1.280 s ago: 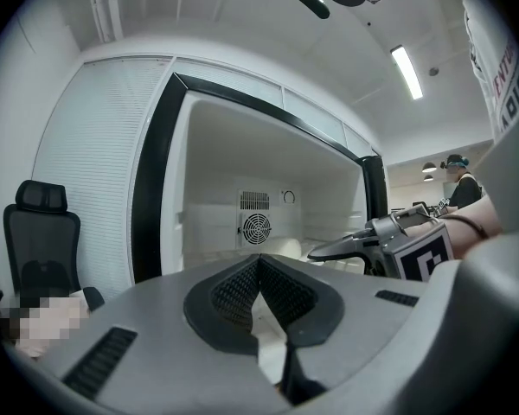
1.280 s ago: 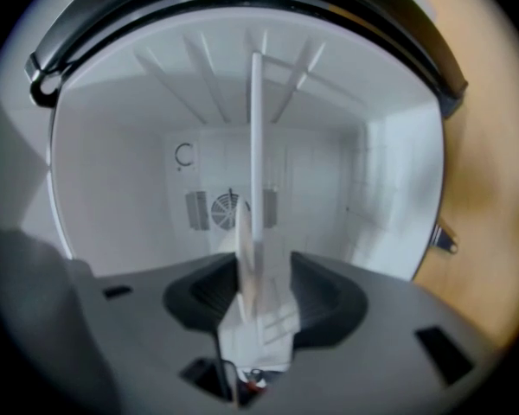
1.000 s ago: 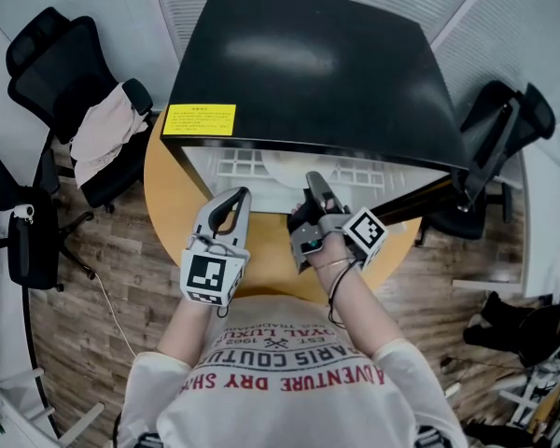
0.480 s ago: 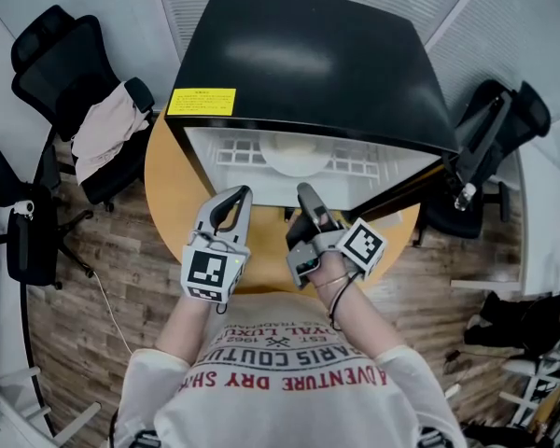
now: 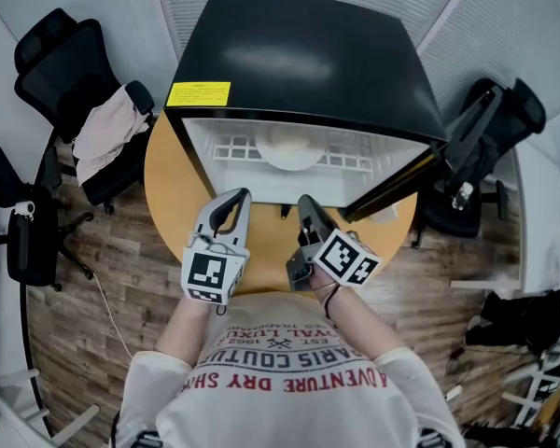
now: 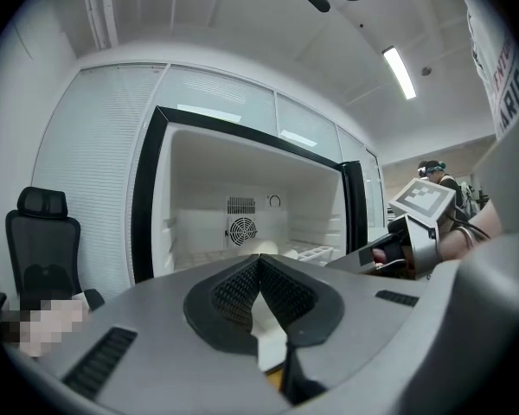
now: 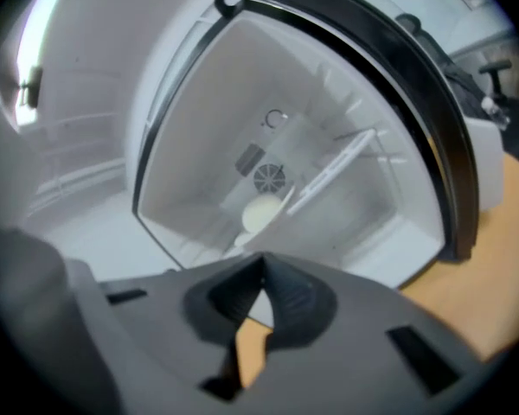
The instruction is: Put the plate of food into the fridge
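A black mini fridge (image 5: 299,54) stands open on a round wooden table (image 5: 168,194), its door (image 5: 392,183) swung out to the right. The pale plate of food (image 5: 289,147) rests inside on the white wire shelf, and shows as the plate (image 6: 271,249) in the left gripper view and the plate (image 7: 261,214) in the right gripper view. My left gripper (image 5: 235,198) hovers over the table in front of the opening, shut and empty. My right gripper (image 5: 305,203) sits beside it, rolled sideways, its jaws shut on nothing. Both point at the fridge.
Black office chairs stand at the left (image 5: 47,63), one draped with a light cloth (image 5: 107,129), and another chair (image 5: 495,124) stands beyond the open door. The wood floor surrounds the table. The person's torso is close behind the grippers.
My right gripper has drawn back from the fridge opening toward the person, rolled over and closed its jaws. The left gripper has stayed put. More of the fridge interior shows.
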Motion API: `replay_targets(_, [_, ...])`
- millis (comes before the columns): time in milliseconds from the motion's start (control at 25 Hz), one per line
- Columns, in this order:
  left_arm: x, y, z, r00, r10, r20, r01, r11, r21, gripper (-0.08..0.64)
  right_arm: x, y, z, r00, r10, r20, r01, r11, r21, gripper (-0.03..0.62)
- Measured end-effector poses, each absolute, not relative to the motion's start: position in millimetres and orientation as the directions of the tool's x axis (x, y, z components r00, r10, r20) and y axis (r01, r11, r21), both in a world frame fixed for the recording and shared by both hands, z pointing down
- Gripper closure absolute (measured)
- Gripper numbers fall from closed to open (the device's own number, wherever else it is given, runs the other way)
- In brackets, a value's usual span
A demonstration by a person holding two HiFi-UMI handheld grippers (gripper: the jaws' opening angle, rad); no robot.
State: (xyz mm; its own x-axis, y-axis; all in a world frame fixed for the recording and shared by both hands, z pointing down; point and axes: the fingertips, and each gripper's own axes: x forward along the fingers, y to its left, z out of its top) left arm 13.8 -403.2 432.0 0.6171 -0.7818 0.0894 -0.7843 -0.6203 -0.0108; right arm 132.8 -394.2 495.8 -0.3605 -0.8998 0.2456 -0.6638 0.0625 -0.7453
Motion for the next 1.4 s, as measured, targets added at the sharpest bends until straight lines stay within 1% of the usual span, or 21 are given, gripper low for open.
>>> replay_targets(160, [13, -402, 433, 0.612, -0.786, 0.091, -0.789, -0.614, -0.002, 0.528, 137, -394, 482, -0.315, -0.921, 0.228, -0.843, 0.161, -0.514, 0.565])
replay_targets(280, [14, -402, 434, 0.609, -0.787, 0.095, -0.791, -0.612, -0.001, 0.528, 140, -394, 470, -0.289, -0.936, 0.200, -0.910, 0.204, -0.361, 0.565])
replay_targets(520, [16, -404, 435, 0.610, -0.786, 0.100, -0.790, -0.613, -0.007, 0.528, 146, -395, 457, -0.236, -0.959, 0.154, -0.969, 0.221, -0.112, 0.565])
replay_targets(760, [20, -408, 435, 0.615, -0.782, 0.106, -0.785, -0.619, -0.009, 0.528, 148, -397, 435, -0.210, -0.976, 0.064, -0.973, 0.215, 0.085, 0.565])
replay_targets(920, [22, -409, 435, 0.617, -0.779, 0.107, -0.783, -0.622, -0.007, 0.528, 147, -398, 427, -0.222, -0.975, 0.029, -0.967, 0.224, 0.124, 0.563])
replay_targets(1400, [23, -410, 434, 0.625, -0.774, 0.104, -0.777, -0.629, -0.012, 0.528, 142, -397, 427, -0.244, -0.969, 0.025, -0.963, 0.245, 0.111, 0.564])
